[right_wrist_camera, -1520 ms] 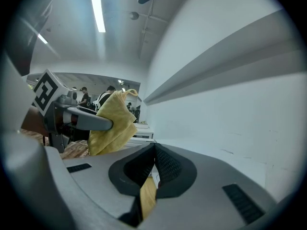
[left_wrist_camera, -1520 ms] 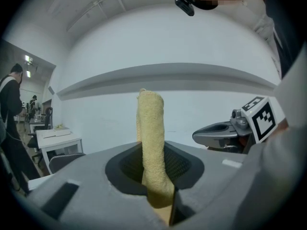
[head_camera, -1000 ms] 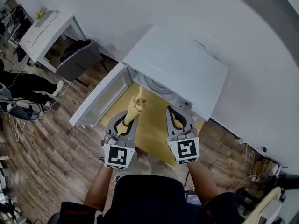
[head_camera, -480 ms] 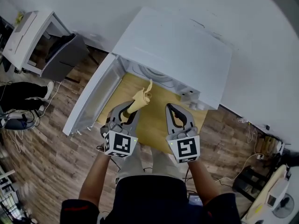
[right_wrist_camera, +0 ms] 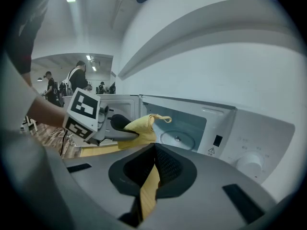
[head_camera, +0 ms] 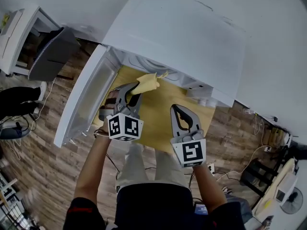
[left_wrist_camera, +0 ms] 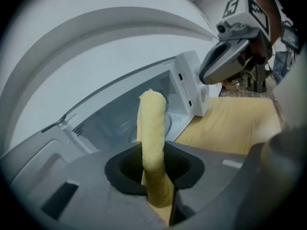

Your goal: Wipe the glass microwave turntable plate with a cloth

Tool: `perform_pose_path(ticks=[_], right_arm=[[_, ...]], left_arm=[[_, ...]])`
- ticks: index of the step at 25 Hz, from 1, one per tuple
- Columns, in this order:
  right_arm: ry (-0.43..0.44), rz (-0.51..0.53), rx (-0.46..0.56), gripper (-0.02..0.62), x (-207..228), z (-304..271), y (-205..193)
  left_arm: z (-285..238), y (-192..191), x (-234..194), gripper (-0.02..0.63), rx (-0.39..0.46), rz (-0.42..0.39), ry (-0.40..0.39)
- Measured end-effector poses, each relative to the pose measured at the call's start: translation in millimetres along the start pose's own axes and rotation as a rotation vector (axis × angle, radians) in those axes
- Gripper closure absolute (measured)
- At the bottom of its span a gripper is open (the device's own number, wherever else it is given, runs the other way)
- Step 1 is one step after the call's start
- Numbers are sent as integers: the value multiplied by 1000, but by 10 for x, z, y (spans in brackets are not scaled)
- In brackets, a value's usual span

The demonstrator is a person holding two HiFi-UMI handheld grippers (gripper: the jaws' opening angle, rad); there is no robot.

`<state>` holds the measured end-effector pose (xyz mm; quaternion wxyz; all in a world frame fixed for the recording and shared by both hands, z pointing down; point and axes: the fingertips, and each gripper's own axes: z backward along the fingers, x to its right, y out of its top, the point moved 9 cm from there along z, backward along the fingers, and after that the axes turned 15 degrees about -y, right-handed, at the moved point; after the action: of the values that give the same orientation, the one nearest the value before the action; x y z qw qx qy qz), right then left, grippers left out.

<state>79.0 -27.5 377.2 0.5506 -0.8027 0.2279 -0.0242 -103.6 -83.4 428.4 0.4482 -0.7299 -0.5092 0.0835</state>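
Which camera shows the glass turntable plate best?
The right gripper view: the turntable plate lies in plain sight in the open microwave. In the left gripper view the yellow cloth hides most of it; the head view barely shows it.

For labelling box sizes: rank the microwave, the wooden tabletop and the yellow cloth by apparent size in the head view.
1. microwave, largest
2. wooden tabletop, counting only its visible part
3. yellow cloth, clearly smallest

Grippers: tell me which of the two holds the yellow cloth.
The left gripper: its jaws are pinched on the yellow cloth, which sticks out past them. The right gripper is shut with nothing in it.
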Motion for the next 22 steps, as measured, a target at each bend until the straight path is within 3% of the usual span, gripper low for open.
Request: perform_pose_path(ticks=[14,22], right_arm=[[29,20,-67,584,-215,91,-476],[2,-27,-103,584,-253,77,-710]], left_arm=[[-566,111,-366,523,-91,-311,57],[-893,174,-471,525,-166,-474,103]])
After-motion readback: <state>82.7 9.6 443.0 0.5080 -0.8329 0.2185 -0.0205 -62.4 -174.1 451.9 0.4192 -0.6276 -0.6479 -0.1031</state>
